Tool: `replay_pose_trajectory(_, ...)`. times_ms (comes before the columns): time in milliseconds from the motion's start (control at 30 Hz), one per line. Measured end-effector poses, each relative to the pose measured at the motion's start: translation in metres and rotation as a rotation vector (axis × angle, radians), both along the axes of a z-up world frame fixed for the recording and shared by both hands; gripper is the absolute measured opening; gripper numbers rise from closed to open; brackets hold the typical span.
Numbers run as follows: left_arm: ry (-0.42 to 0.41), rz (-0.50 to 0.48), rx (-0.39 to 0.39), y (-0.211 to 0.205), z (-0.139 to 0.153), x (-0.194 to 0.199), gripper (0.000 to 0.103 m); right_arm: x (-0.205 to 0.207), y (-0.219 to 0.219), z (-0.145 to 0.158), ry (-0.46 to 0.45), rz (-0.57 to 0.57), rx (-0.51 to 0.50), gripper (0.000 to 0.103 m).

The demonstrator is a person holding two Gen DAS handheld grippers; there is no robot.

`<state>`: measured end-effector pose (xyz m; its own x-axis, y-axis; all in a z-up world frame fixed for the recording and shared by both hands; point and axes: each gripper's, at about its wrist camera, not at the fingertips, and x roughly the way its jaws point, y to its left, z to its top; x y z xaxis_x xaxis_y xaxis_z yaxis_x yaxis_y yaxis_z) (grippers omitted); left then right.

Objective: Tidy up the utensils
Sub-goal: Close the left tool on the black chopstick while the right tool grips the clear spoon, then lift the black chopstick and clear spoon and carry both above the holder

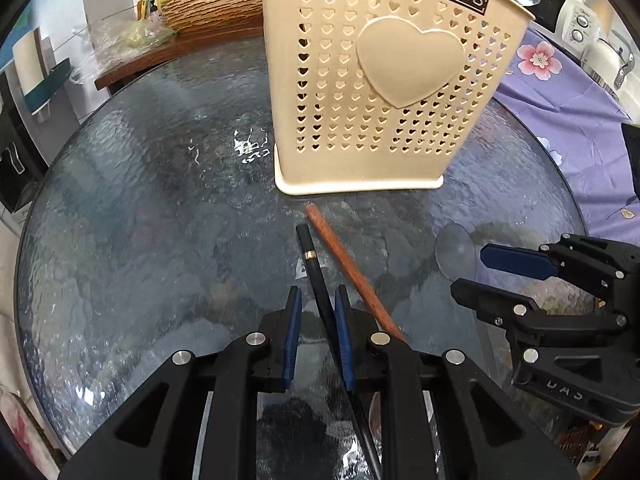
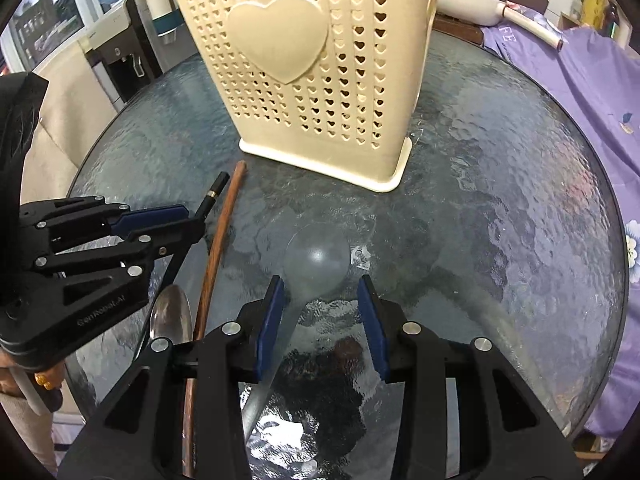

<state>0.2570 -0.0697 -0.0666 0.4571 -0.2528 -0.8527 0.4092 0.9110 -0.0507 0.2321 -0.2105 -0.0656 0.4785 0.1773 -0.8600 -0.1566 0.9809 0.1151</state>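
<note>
**A:** Where are the utensils?

**B:** A black chopstick [image 1: 310, 254] lies on the glass bench [image 1: 140, 220], running between the pads of the left tool [image 1: 316, 300] toward 12 o'clock. A wooden chopstick [image 1: 348, 268] lies just beside it at 1 o'clock. A metal spoon [image 2: 172, 316] sits by the wooden one's near end. A clear plastic spoon [image 2: 316, 260] lies at 3 o'clock, its handle between the pads of the right tool [image 2: 320, 288].

**A:** Are the tools gripping them?

**B:** The left tool is narrowed around the black chopstick. The stick lies against one pad, but a gap shows at the other, so I cannot tell if it is pinched. The right tool stands open. The spoon handle touches one pad and is clear of the other.

**A:** So which step is this?

**B:** Picking up, I judge; none of these four is stowed yet. The cream heart-pierced holder [image 1: 360, 80] stands at 12 o'clock, near the chopstick tips.

**A:** And the next move?

**B:** Probably closing firmly on each piece. Then lift, tip it upright, and carry it over the holder's rim. The clear spoon's handle is thin, so it may twist in the grip.
</note>
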Motion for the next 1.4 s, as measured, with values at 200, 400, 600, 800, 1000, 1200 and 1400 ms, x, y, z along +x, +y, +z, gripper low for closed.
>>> replay_pose_trajectory(200,-0.005,0.003,0.02,-0.003,-0.001,0.01,0.017,0.009,0.01,0.001,-0.005,-0.014,-0.018,0.039)
replay_pose_trajectory(400,-0.015,0.007,0.04,-0.004,-0.002,0.017,0.011,0.015,0.02,0.0,-0.012,-0.019,-0.047,0.039)
replay_pose_trajectory(600,-0.017,0.02,0.03,0.0,-0.002,0.02,0.008,0.014,0.027,-0.003,-0.033,-0.027,-0.078,0.037)
replay_pose_trajectory(800,-0.019,0.051,0.003,0.006,-0.001,0.02,0.007,0.013,0.021,-0.004,-0.052,-0.034,-0.042,0.037)
replay_pose_trajectory(1000,-0.072,0.082,-0.057,0.017,0.023,0.012,0.007,0.001,0.0,0.014,-0.136,-0.044,0.05,0.037)
replay_pose_trajectory(1200,-0.166,0.106,-0.136,0.03,0.063,-0.006,0.007,-0.019,-0.01,0.044,-0.236,-0.032,0.09,0.037)
replay_pose_trajectory(1400,-0.26,0.117,-0.201,0.041,0.1,-0.027,0.007,-0.036,-0.015,0.078,-0.323,-0.004,0.105,0.036)
